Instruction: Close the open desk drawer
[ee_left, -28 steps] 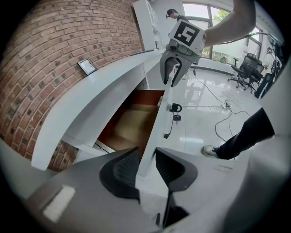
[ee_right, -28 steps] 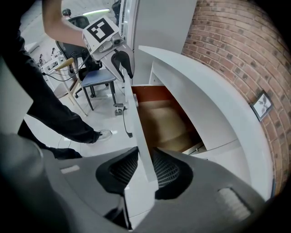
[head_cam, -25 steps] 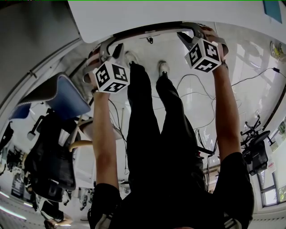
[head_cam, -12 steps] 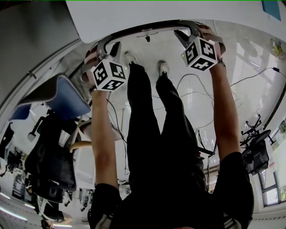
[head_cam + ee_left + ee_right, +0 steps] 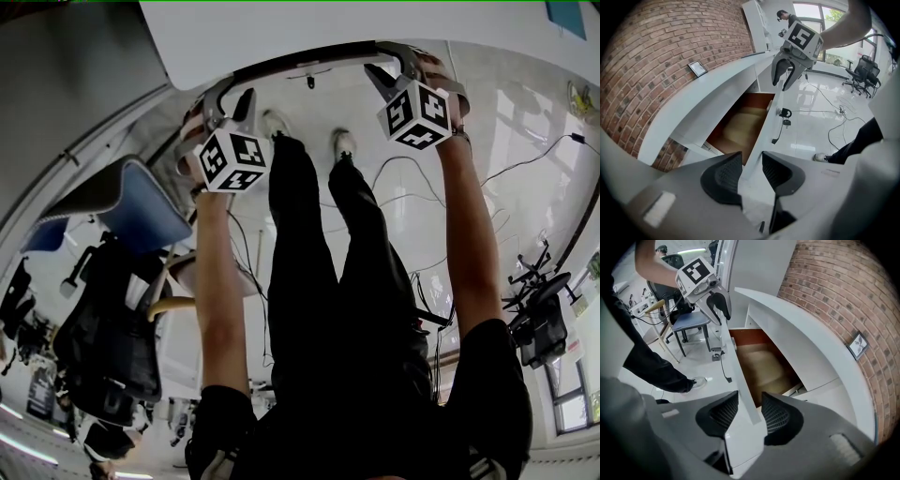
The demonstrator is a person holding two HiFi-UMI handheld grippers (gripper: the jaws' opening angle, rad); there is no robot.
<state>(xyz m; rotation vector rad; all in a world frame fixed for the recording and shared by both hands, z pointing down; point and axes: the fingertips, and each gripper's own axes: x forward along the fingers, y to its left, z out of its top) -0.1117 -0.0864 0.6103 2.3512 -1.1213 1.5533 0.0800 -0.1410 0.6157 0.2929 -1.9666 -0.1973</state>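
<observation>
Left tongs [image 5: 751,171], right tongs [image 5: 750,414] straddle drawer front [image 5: 765,136]; both just opening, released. Drawer [image 5: 764,366] open, closing step in hand; next we push front in evenly, both sides.

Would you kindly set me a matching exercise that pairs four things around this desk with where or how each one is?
Things:
1. white flat drawer front
2. brown wooden drawer interior
3. red brick wall
4. blue-seated chair

Places or states:
A. stands on the glossy white floor
B. bears a small framed picture
C. carries a dark key with a dangling strap
D. lies exposed under the white desktop

Pairs: 1-C, 2-D, 3-B, 4-A.
</observation>
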